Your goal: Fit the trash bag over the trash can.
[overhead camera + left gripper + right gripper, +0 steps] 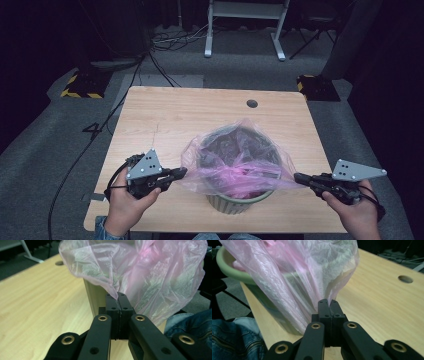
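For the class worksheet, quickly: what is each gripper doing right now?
Left gripper: closed, jaws pinching the pink bag at the bin's left side.
Right gripper: closed, jaws pinching the same bag at the right side.

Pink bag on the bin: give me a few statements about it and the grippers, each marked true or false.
1. The left gripper is shut on the pink bag. True.
2. The right gripper hangs open beside the bag. False: its jaws are pinched shut on the film.
3. The bag sits in a green bin on the wooden table. True.
4. The bag is pulled out to both sides of the bin. True.
5. The bin lies tipped on its side. False: it stands upright.
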`<state>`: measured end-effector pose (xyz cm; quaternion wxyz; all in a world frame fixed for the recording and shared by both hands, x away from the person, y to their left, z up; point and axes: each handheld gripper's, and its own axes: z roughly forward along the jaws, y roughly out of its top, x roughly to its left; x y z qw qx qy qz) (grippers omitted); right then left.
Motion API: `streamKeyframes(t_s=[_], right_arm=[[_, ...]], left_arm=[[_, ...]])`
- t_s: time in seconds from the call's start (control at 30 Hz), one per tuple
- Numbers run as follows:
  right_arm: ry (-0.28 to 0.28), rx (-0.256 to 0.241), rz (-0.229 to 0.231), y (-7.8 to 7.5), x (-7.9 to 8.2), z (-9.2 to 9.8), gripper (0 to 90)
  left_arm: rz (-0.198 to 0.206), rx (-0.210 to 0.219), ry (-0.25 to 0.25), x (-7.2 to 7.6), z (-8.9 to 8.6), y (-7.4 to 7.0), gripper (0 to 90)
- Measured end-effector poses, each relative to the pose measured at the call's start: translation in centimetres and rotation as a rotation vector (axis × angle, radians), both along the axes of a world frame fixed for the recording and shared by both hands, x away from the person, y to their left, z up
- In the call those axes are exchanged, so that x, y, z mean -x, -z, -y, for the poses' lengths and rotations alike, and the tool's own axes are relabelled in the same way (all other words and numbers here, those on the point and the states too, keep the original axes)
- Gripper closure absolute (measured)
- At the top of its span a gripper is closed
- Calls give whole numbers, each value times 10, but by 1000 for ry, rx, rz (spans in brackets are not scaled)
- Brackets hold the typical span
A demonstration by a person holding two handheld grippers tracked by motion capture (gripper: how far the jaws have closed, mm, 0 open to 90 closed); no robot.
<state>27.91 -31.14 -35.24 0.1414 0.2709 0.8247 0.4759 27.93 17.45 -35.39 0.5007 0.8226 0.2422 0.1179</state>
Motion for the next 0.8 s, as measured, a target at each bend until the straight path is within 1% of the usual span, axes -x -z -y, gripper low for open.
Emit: streamKeyframes(t_s=[0.03, 0.1, 0.13, 0.17, 0.27, 0.37, 0.43, 0.5, 0.53, 0.57, 0.63, 0.67, 0.73, 0.8], right_arm=[[-5, 0, -10, 2, 0, 0, 900], [-20, -1, -48, 9, -2, 1, 900], [-22, 1, -59, 12, -2, 1, 900], [-22, 2, -79, 16, -4, 2, 900], [-22, 5, -123, 26, -8, 6, 900], [-29, -1, -158, 36, -11, 7, 900], [-37, -9, -170, 39, -12, 5, 900], [-48, -7, -167, 40, -12, 0, 900], [-59, -8, -166, 39, -12, -2, 900], [-70, -2, -168, 39, -11, -4, 900], [-81, 10, -176, 39, -12, -6, 900], [-86, 12, -187, 41, -12, -6, 900], [-93, 26, -215, 45, -13, -4, 900], [-89, 26, -246, 51, -15, -1, 900]], left_arm=[[-10, 12, 3, 0, -1, 3, 896], [-14, 32, 12, 0, -3, 7, 896], [-15, 40, 22, 1, -3, 9, 896], [-18, 43, 28, 2, -2, 10, 897], [-33, 34, 46, 2, 0, 14, 897], [-67, 29, 51, -1, 1, 19, 897], [-79, 20, 42, -5, 0, 24, 897], [-76, -6, 14, -7, -1, 28, 897], [-76, -12, 7, -7, -1, 31, 897], [-78, -7, 13, -7, -1, 32, 897], [-63, -14, 34, -3, 0, 33, 898], [-50, -15, 57, 0, 0, 32, 898], [-46, -11, 90, 4, 2, 30, 898], [-52, -7, 124, 7, 5, 30, 898]])
